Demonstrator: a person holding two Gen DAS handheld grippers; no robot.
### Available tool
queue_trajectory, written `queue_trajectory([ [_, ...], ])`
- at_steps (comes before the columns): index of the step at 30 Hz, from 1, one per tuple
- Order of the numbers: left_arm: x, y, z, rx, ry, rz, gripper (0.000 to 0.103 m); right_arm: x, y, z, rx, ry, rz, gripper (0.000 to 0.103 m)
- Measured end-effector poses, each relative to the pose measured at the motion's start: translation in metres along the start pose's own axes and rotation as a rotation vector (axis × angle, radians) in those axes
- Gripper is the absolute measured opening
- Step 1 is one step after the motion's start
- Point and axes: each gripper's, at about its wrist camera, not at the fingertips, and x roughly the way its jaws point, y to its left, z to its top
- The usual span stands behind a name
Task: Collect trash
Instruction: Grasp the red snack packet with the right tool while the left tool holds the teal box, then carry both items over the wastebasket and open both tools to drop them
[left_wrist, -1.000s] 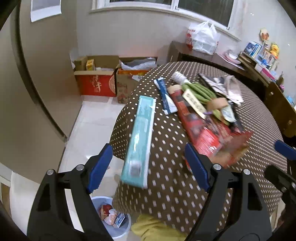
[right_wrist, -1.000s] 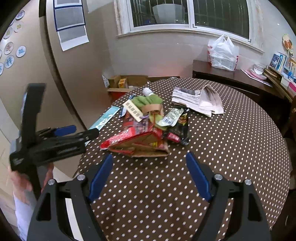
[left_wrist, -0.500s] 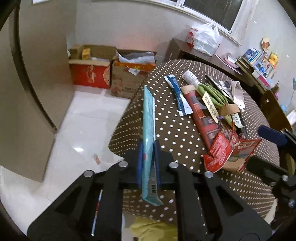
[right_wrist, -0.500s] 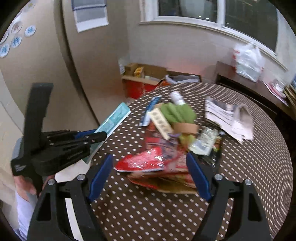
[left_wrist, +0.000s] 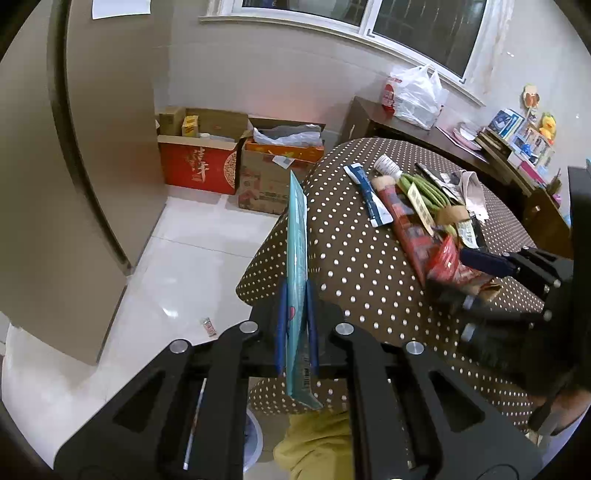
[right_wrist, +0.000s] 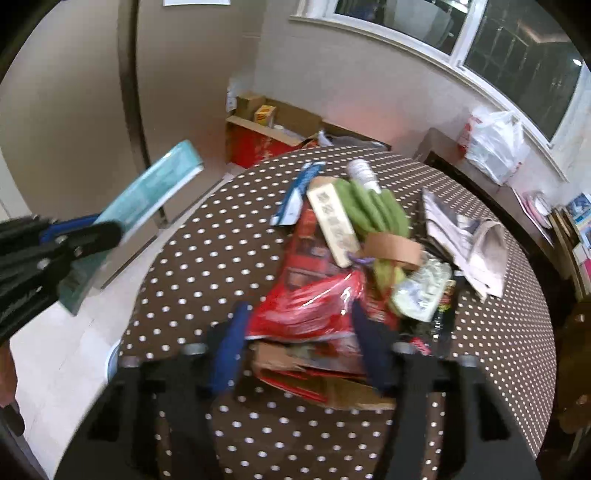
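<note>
My left gripper (left_wrist: 295, 325) is shut on a long flat teal carton (left_wrist: 297, 236), held on edge past the rim of the brown polka-dot table (left_wrist: 351, 266). In the right wrist view the carton (right_wrist: 155, 192) sticks up from the left gripper (right_wrist: 74, 236) at the left. My right gripper (right_wrist: 301, 343) is down at the trash pile. Its jaws are closing with a crumpled red wrapper (right_wrist: 310, 306) between them, and firm contact by the pads does not show. The left wrist view has the right gripper (left_wrist: 461, 275) at that red wrapper (left_wrist: 445, 258).
The pile also holds a long red box (right_wrist: 310, 243), a green bunch (right_wrist: 373, 210) in a cardboard band, a white bottle (right_wrist: 362, 171), a blue-white sachet (right_wrist: 295, 195) and newspaper (right_wrist: 465, 236). A bin rim (left_wrist: 255, 435) shows below the table edge. Cardboard boxes (left_wrist: 236, 162) stand by the wall.
The left gripper closed on the teal carton and lifted it off the table, turning it on edge. The right gripper moved down to the red wrapper and its jaws narrowed.
</note>
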Motion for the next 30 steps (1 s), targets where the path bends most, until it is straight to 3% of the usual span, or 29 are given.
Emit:
queue_trajectory([
  [3,-0.008,-0.001,-0.007,0.006,-0.013,0.013,0.010,-0.002,-0.005,-0.004,0.010,0.005,0.026,0.030],
  [13,-0.037,-0.012,-0.021,0.021,-0.047,0.036,0.010,-0.027,-0.024,-0.016,0.117,-0.064,0.091,0.018],
  [14,-0.040,-0.012,-0.023,0.019,-0.053,0.039,0.010,-0.030,-0.025,-0.017,0.122,-0.069,0.096,0.006],
  [23,-0.068,-0.009,-0.034,-0.002,-0.094,0.069,0.010,-0.066,-0.026,-0.024,0.165,-0.136,0.142,0.006],
  [30,-0.089,0.002,-0.052,-0.034,-0.105,0.113,0.010,-0.092,0.009,-0.027,0.121,-0.186,0.248,0.006],
])
